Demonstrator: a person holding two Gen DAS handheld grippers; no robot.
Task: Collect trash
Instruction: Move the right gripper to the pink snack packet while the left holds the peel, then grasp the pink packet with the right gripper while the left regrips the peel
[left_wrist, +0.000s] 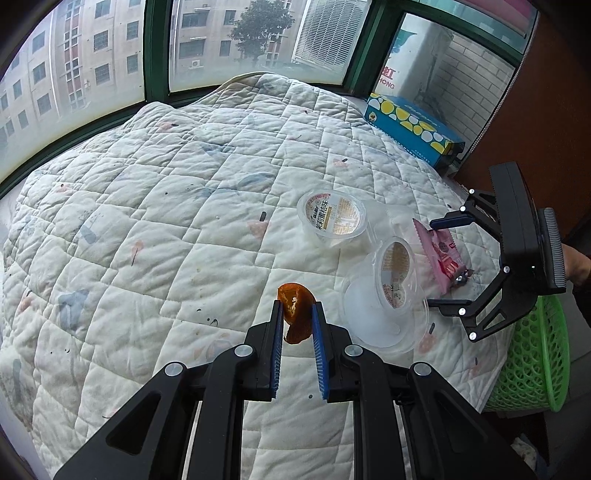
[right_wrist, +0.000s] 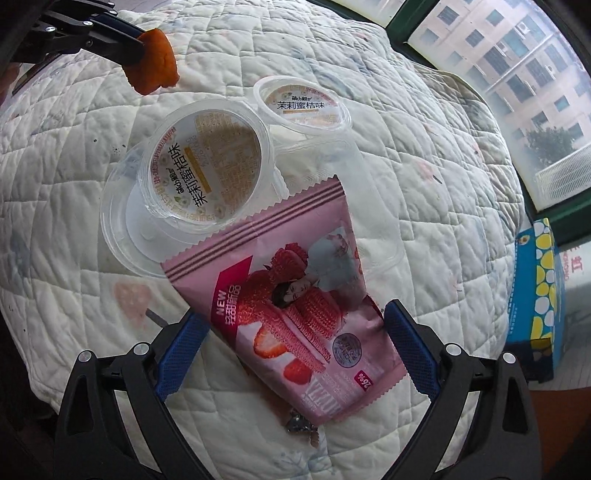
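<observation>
An orange peel (left_wrist: 295, 314) was held above the quilted bed (left_wrist: 166, 221), clenched in the left tool (left_wrist: 297, 325); a pink snack wrapper (right_wrist: 295, 306) lay beside two plastic cups (right_wrist: 207, 173), straddled untouched by the spread right tool (right_wrist: 295, 354); a green basket (left_wrist: 535, 354) stood nearby.

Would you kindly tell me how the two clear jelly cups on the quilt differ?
The nearer jelly cup rests tilted on a clear plastic lid; the farther jelly cup sits on a clear tray. The nearer jelly cup's seal shows a large gold panel; the farther jelly cup's seal shows mostly white with black lettering. Both are clear, round and bear the same printed characters.
</observation>
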